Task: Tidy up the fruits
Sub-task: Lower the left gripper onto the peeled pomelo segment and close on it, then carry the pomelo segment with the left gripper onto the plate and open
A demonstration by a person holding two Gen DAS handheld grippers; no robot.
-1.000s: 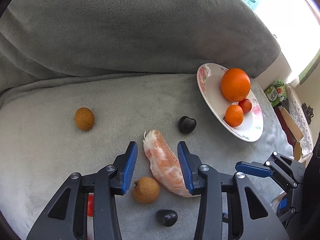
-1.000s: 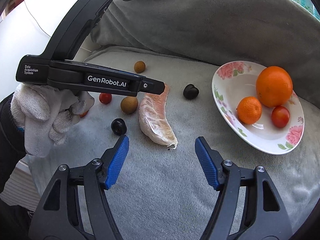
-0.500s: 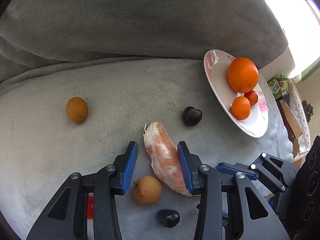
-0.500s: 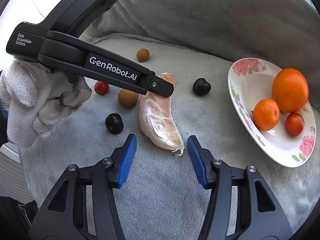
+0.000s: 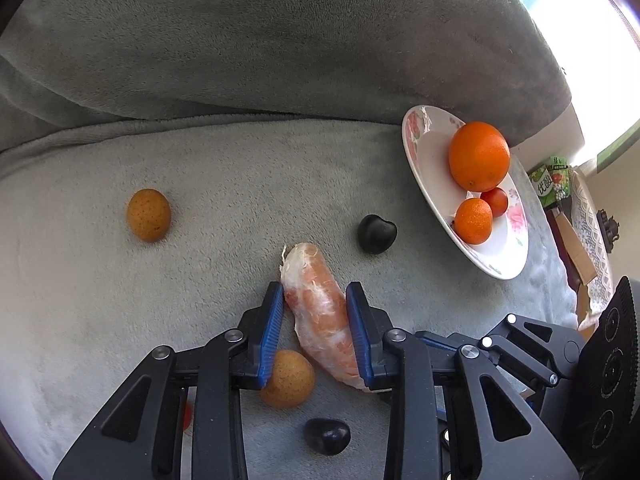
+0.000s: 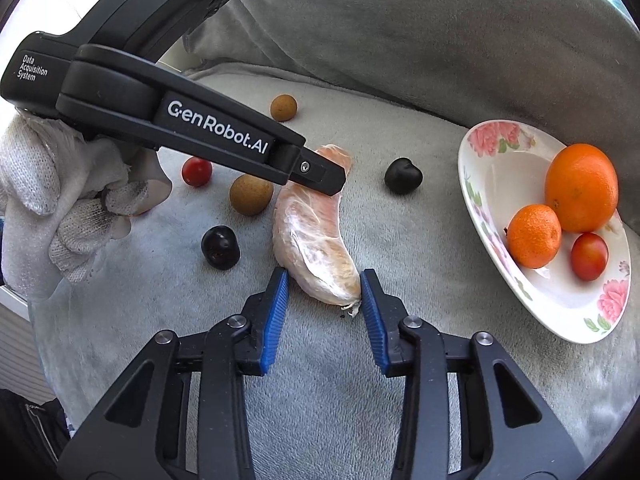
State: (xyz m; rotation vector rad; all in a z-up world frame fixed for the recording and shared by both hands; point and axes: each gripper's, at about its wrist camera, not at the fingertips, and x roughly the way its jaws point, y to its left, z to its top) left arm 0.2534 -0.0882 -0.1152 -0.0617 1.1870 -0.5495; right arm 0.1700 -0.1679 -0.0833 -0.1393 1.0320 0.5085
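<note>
A peeled pomelo segment [image 5: 320, 308] lies on the grey blanket. My left gripper [image 5: 314, 288] straddles its middle with jaws closing, and both blue pads press its sides. Around the near end of the pomelo segment [image 6: 316, 236] my right gripper [image 6: 325, 274] is closing too, the pads almost touching it. To the right a flowered plate [image 6: 504, 168] holds a big orange [image 6: 582, 186], a mandarin [image 6: 534, 236] and a cherry tomato [image 6: 589, 257].
Loose on the blanket are two brown longans [image 5: 148, 215] [image 5: 288, 378], two dark cherries [image 5: 377, 234] [image 5: 327, 436] and a red tomato [image 6: 197, 171]. A white-gloved hand [image 6: 60, 200] holds the left gripper. A grey cushion [image 5: 280, 40] rises behind.
The left jaws have narrowed onto the pomelo segment. The right gripper has moved in to the segment's near end and its jaws have narrowed a lot.
</note>
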